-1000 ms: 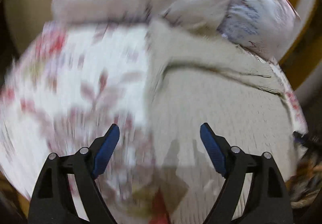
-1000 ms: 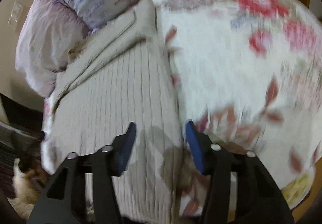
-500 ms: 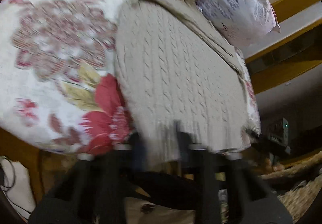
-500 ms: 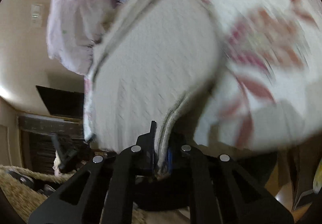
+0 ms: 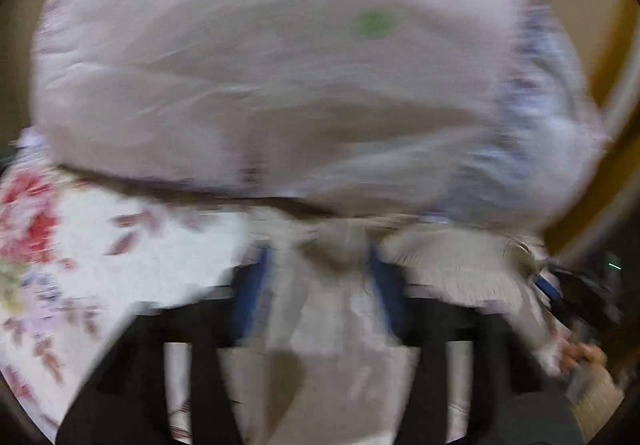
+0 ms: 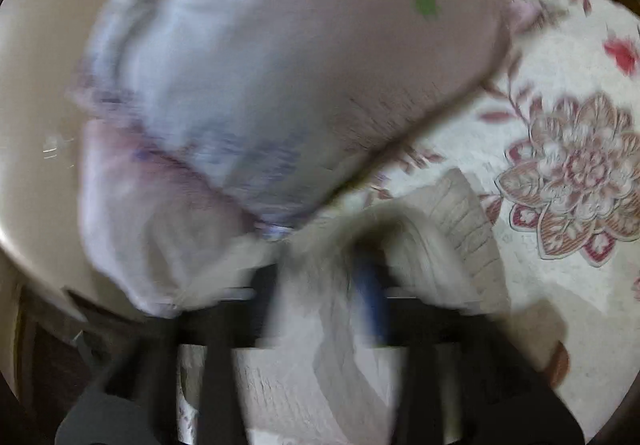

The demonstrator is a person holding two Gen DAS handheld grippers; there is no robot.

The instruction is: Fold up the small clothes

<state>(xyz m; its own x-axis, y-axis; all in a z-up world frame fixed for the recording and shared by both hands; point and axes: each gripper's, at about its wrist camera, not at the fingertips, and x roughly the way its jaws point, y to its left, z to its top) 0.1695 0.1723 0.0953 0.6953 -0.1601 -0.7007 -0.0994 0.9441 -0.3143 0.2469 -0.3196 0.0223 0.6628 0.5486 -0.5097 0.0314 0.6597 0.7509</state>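
Note:
A beige cable-knit sweater (image 5: 452, 265) lies on a floral bedspread (image 5: 120, 257). Both views are motion-blurred. My left gripper (image 5: 320, 285) holds a bunch of the sweater's fabric between its blue pads, near the pillows. My right gripper (image 6: 344, 293) is shut on the sweater (image 6: 460, 221), whose edge is bunched and lifted at the fingertips; one blue pad (image 6: 372, 301) shows beside the cloth. The folded knit hangs back over both grippers toward the cameras.
Two pale pillows (image 5: 280, 65) are stacked at the head of the bed, right in front of both grippers; they also show in the right wrist view (image 6: 280, 85). A beige wall (image 6: 36, 85) stands behind. The bedspread (image 6: 560, 173) extends to the right.
Both grippers closed on the sweater's bottom hem at the bed's edge, then carried it up toward the pillows, folding the sweater over itself.

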